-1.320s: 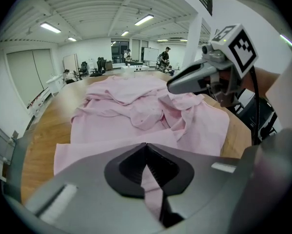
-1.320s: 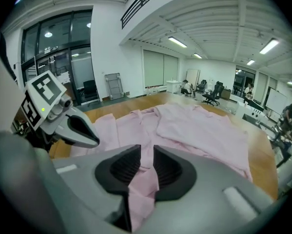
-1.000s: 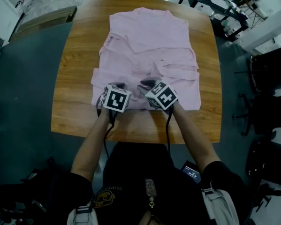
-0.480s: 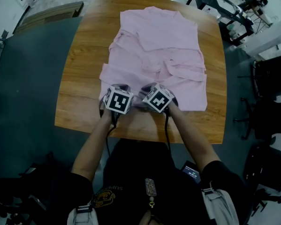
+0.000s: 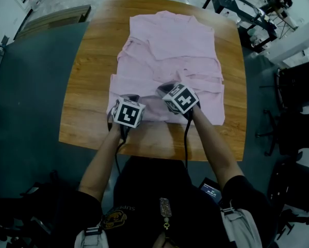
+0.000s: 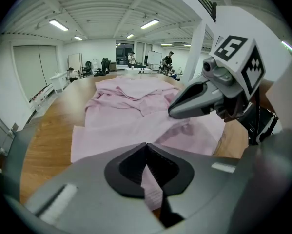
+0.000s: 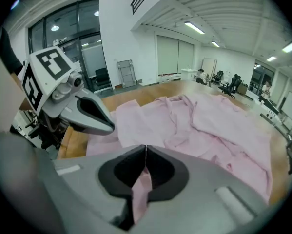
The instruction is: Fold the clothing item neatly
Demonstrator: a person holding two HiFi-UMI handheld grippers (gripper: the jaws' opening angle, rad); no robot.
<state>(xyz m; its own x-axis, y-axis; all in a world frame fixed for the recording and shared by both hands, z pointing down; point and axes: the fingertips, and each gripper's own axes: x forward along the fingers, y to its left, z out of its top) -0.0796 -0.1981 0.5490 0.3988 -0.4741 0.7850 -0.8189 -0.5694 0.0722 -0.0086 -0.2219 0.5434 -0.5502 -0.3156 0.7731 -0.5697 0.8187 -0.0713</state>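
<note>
A pink shirt (image 5: pixel 169 50) lies spread on the wooden table (image 5: pixel 90 87), collar end far from me, with creases and folded sleeves across its middle. My left gripper (image 5: pixel 132 97) is shut on the shirt's near hem; in the left gripper view pink cloth (image 6: pixel 150 189) sits pinched between the closed jaws of that gripper (image 6: pixel 146 146). My right gripper (image 5: pixel 165 89) is a little farther in on the shirt. Its jaws have just closed, and a fold of pink cloth (image 7: pixel 141 189) is caught between them in the right gripper view (image 7: pixel 146 149). Each gripper shows in the other's view.
Bare wood runs along the table's near edge (image 5: pixel 154 143) and left side. Dark floor surrounds the table. Black chairs (image 5: pixel 298 81) stand at the right, and a dark desk frame (image 5: pixel 242 9) is at the far right corner.
My right gripper has moved away from me and slightly right, further onto the shirt. The left gripper has stayed at the near hem.
</note>
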